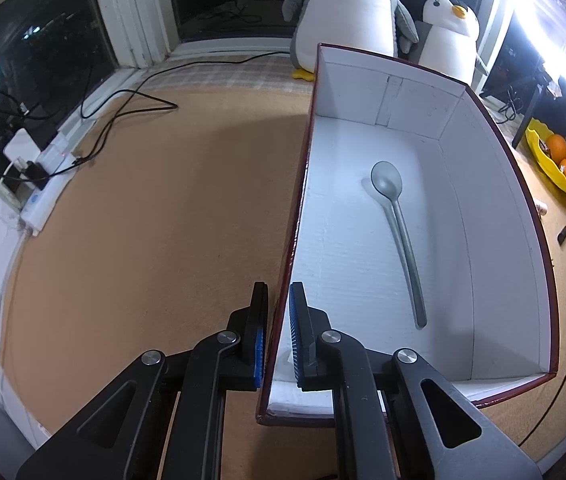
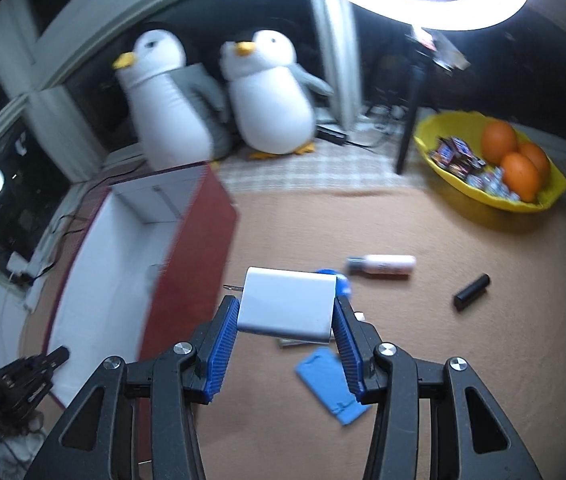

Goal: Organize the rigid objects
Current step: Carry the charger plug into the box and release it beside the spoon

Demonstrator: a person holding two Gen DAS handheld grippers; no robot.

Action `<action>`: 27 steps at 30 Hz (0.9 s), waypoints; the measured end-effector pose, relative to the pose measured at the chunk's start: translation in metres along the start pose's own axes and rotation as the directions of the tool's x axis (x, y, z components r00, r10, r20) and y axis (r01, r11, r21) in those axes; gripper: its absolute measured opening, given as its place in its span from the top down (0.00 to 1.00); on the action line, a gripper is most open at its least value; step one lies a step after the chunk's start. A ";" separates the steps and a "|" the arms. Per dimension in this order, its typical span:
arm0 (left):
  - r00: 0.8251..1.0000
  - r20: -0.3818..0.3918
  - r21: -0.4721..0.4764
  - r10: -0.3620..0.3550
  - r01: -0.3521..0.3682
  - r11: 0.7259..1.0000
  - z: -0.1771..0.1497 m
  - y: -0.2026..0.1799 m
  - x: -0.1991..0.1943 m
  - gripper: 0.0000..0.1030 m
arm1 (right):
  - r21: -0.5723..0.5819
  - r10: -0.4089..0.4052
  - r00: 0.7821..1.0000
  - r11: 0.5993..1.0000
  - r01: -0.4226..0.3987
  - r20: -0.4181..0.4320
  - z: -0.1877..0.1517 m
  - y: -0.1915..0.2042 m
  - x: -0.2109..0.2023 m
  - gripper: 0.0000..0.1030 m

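My left claw (image 1: 279, 336) is clamped on the box's (image 1: 495, 216) left wall, lower centre of frame; a grey spoon (image 1: 397, 232) lies inside. My right claw (image 2: 287, 320) grips a white charger (image 2: 287, 304) mid-frame above the desk (image 2: 443, 360), right of the box.

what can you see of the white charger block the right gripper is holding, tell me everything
The white charger block is a smooth, glossy, flat rectangular plastic adapter with rounded edges. Metal prongs stick out from its left end. The right gripper clamps it, one blue ribbed pad on each side, and nothing else touches it. It hangs roughly level, slightly tilted, in the air above the brown mat, just right of the red box, with a blue card and other small items lying beneath it. The view is a little blurred.
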State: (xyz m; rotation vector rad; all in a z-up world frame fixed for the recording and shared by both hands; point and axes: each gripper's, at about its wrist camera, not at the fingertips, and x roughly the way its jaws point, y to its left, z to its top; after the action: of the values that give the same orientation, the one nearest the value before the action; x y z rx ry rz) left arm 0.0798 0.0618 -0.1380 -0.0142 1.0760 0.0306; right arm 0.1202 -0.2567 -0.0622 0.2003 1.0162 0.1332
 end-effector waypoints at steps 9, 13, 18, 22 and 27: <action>1.000 0.002 -0.035 -0.002 0.002 0.999 -0.004 0.004 -0.002 0.93 | -0.220 0.099 0.994 0.970 -0.105 -0.038 -0.014 0.079 0.003 0.58; 1.000 0.008 -0.046 0.002 -0.001 0.999 -0.005 0.005 -0.002 0.94 | -0.284 0.125 0.990 0.949 -0.137 -0.062 -0.025 0.104 0.008 0.58; 1.000 0.012 -0.056 0.009 -0.008 0.998 -0.005 0.004 -0.002 0.94 | -0.327 0.145 0.985 0.930 -0.167 -0.091 -0.034 0.123 0.015 0.58; 1.000 0.015 -0.057 0.014 -0.013 0.998 -0.006 0.004 -0.002 0.94 | -0.355 0.150 0.983 0.918 -0.178 -0.107 -0.040 0.134 0.020 0.58; 1.000 0.018 -0.054 0.018 -0.017 0.998 -0.006 0.004 -0.002 0.94 | -0.363 0.150 0.981 0.913 -0.185 -0.123 -0.044 0.142 0.027 0.58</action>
State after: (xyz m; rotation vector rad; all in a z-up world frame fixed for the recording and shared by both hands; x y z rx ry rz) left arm 0.0733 0.0659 -0.1386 -0.0535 1.0568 0.0754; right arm 0.0945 -0.1087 -0.0752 -0.0682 1.0453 0.4933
